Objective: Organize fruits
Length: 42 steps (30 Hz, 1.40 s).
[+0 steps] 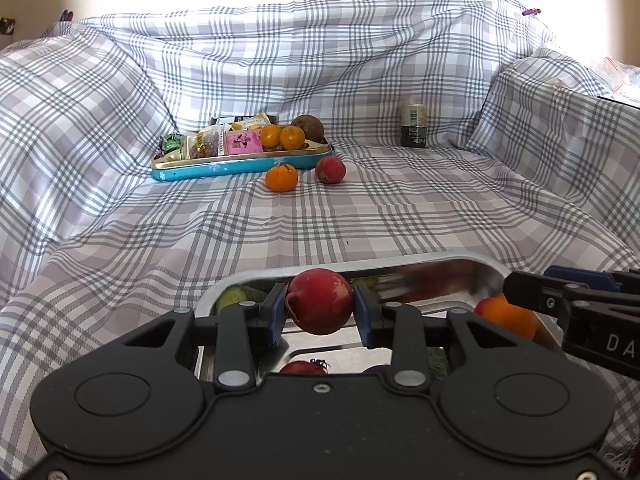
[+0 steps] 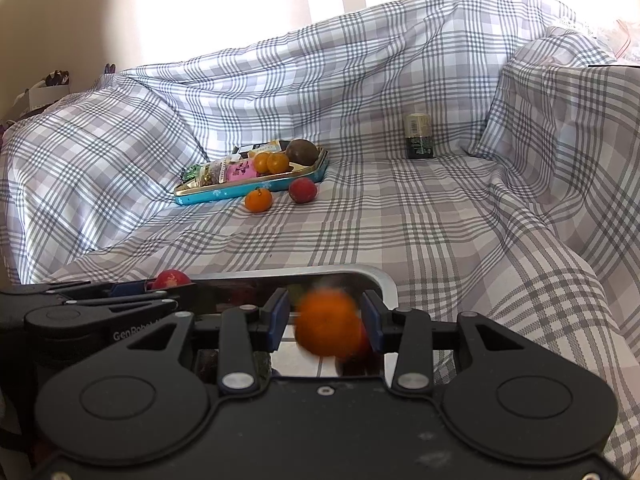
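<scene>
Round red plum (image 1: 320, 306), pale-scuffed skin

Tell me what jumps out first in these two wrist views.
The two fruits up close: a red fruit sits between the fingers of the left gripper, and a blurred orange fruit between those of the right gripper, both over a shiny metal tray at the near edge. Farther back on the plaid cloth, a blue tin holds snacks and fruit, with a loose orange and red fruit beside it.

Plaid-covered sofa (image 1: 360, 216): blue tin tray (image 1: 240, 166), loose mandarin (image 1: 282, 177), red fruit (image 1: 330, 170), jar (image 1: 414, 125), steel tray (image 1: 472, 260).
</scene>
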Each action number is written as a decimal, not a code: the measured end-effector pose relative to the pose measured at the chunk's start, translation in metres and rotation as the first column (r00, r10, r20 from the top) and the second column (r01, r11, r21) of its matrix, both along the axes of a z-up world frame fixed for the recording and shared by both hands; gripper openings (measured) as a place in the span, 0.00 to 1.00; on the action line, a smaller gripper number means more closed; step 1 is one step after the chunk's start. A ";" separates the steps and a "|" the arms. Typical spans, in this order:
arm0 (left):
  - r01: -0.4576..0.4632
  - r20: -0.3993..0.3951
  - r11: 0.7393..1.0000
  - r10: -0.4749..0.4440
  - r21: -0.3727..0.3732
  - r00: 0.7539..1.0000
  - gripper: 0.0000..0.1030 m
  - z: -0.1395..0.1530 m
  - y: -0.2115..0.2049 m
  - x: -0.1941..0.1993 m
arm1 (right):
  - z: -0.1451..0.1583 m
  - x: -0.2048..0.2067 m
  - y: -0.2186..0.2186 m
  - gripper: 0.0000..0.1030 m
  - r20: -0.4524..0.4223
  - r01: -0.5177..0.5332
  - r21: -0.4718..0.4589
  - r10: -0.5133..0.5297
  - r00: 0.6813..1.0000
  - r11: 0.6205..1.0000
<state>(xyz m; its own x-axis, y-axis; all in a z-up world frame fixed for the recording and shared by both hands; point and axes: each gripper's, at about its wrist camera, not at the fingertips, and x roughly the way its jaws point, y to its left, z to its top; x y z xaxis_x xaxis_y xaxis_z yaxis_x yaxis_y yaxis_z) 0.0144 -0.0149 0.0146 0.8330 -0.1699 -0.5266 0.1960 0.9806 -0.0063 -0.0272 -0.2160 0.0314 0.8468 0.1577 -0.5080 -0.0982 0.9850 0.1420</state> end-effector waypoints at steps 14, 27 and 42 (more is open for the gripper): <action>-0.001 0.017 1.000 0.001 0.017 1.000 0.46 0.000 -0.003 -0.002 | 0.000 0.000 0.000 0.41 0.002 0.000 -0.003 0.000 1.000 1.000; -0.014 0.008 1.000 0.013 0.028 1.000 0.46 -0.001 -0.004 -0.003 | -0.001 -0.001 -0.001 0.41 0.005 0.003 -0.004 -0.003 1.000 1.000; -0.006 0.005 0.999 0.005 0.051 1.000 0.47 -0.001 -0.009 -0.016 | -0.001 -0.001 -0.001 0.41 0.006 0.004 -0.004 -0.004 1.000 1.000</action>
